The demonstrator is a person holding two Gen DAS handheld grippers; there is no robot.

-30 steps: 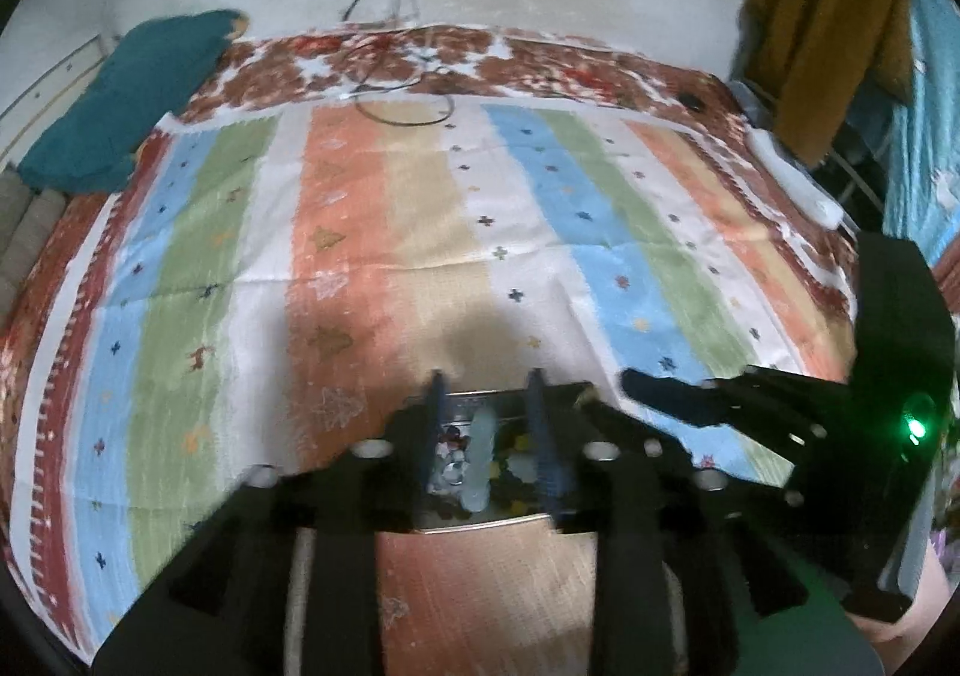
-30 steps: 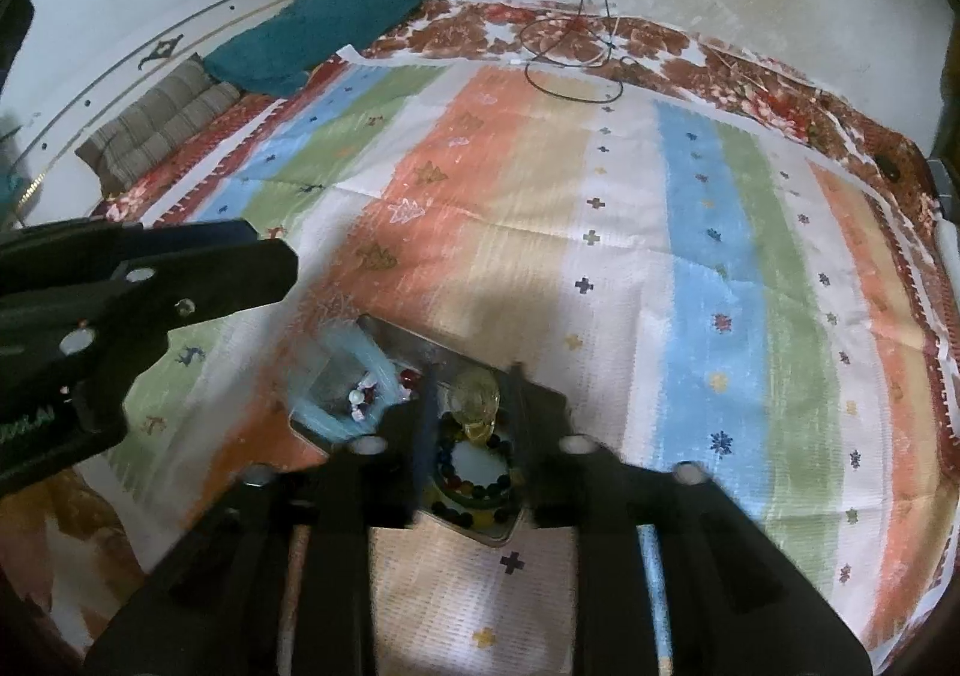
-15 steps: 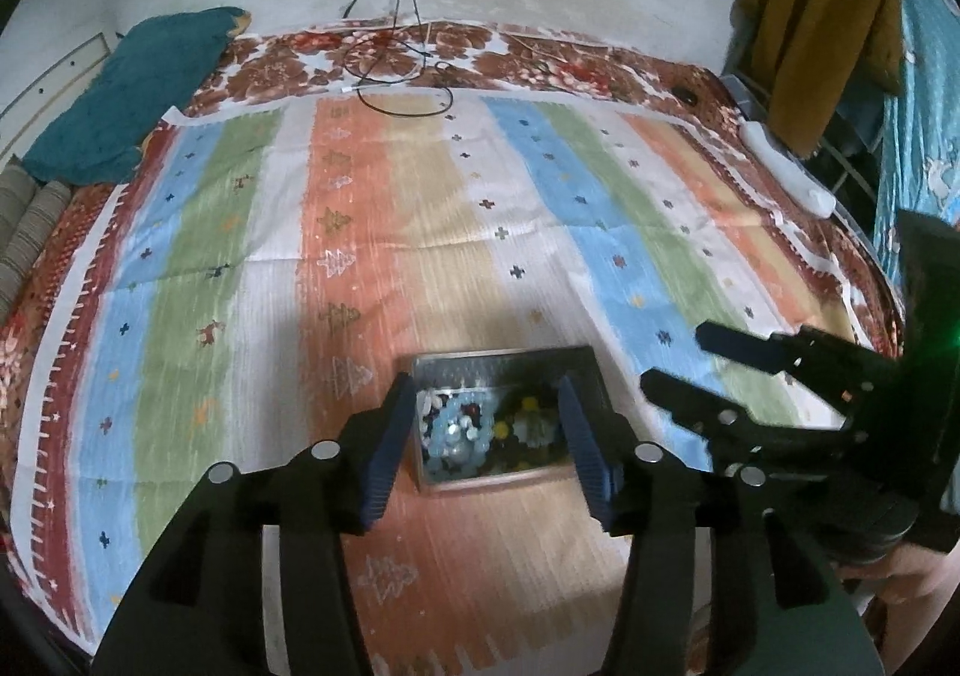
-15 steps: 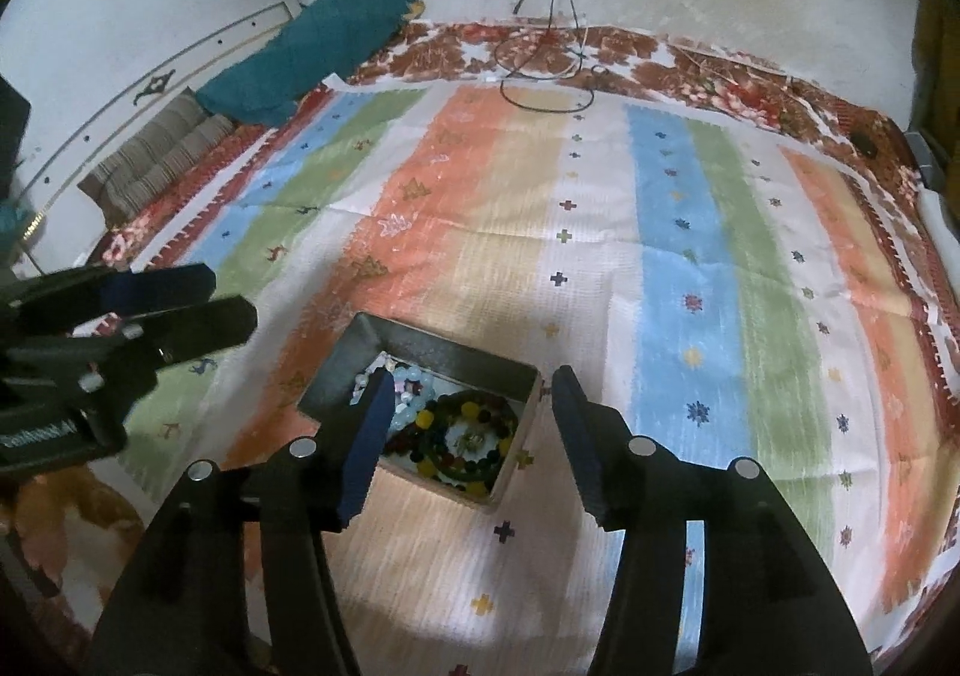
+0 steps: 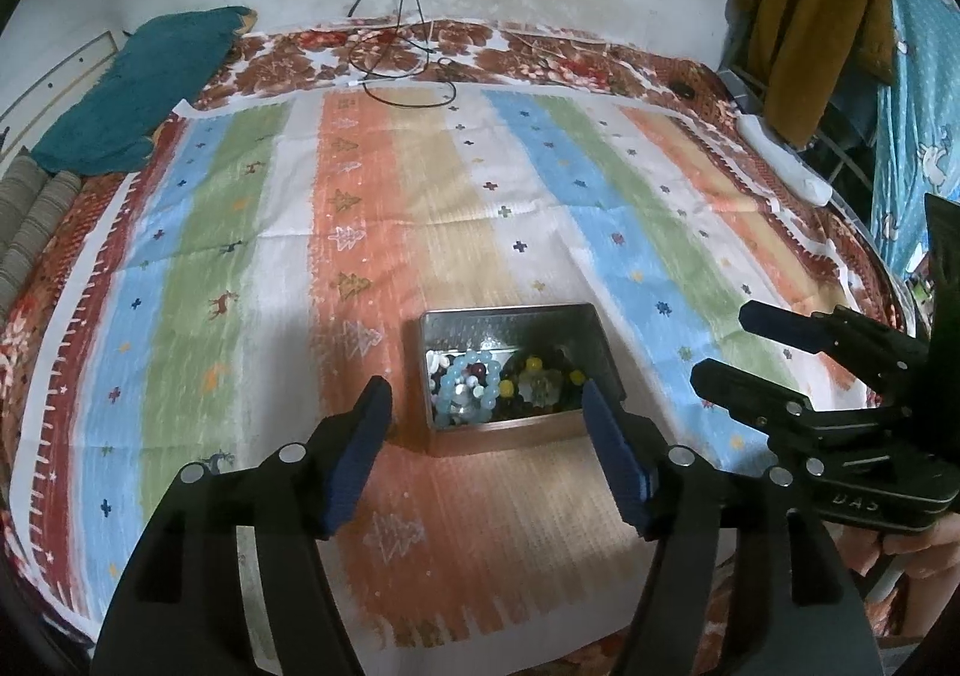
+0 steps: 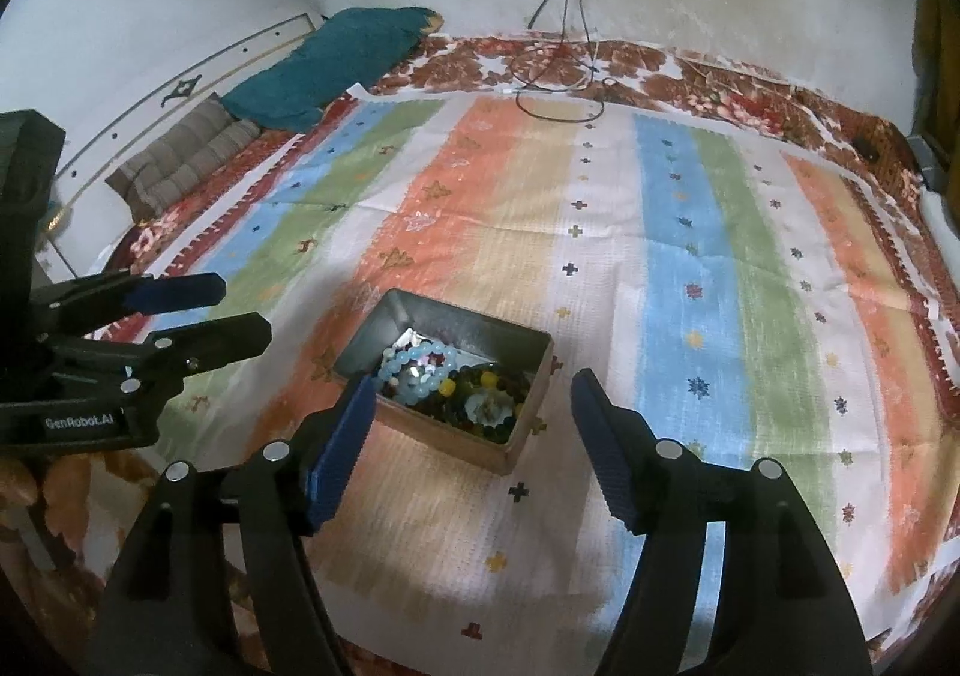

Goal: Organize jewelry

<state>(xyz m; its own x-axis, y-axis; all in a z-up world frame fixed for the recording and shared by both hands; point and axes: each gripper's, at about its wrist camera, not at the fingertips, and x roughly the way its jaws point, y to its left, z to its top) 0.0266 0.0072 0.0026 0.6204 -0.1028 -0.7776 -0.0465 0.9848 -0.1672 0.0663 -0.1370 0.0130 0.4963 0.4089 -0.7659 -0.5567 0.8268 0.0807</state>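
Observation:
A grey metal box [image 5: 510, 319] sits on the striped cloth and also shows in the right wrist view [image 6: 480, 325]. It holds a pale blue bead bracelet [image 5: 471, 391], a dark bracelet with yellow beads [image 5: 540, 385] and other small beads. In the right wrist view the blue bracelet [image 6: 414, 370] lies left of the dark one [image 6: 486, 403]. My left gripper [image 5: 486, 418] is open and empty, raised over the box's near edge. My right gripper [image 6: 471, 406] is open and empty, raised above the box. Each gripper shows in the other's view, the right [image 5: 729, 346] and the left [image 6: 240, 310].
A striped cloth [image 5: 420, 208] covers a floral bedspread. A teal pillow [image 5: 144, 87] lies at the far left, with a folded grey blanket [image 6: 180, 159] beside it. Black cables [image 5: 402, 63] trail from a wall socket. A white power strip [image 5: 786, 159] and hanging clothes [image 5: 810, 15] are at the right.
Both grippers have opened wide and drawn back up from the box. The box contents, hidden between the fingers before, are in plain sight.

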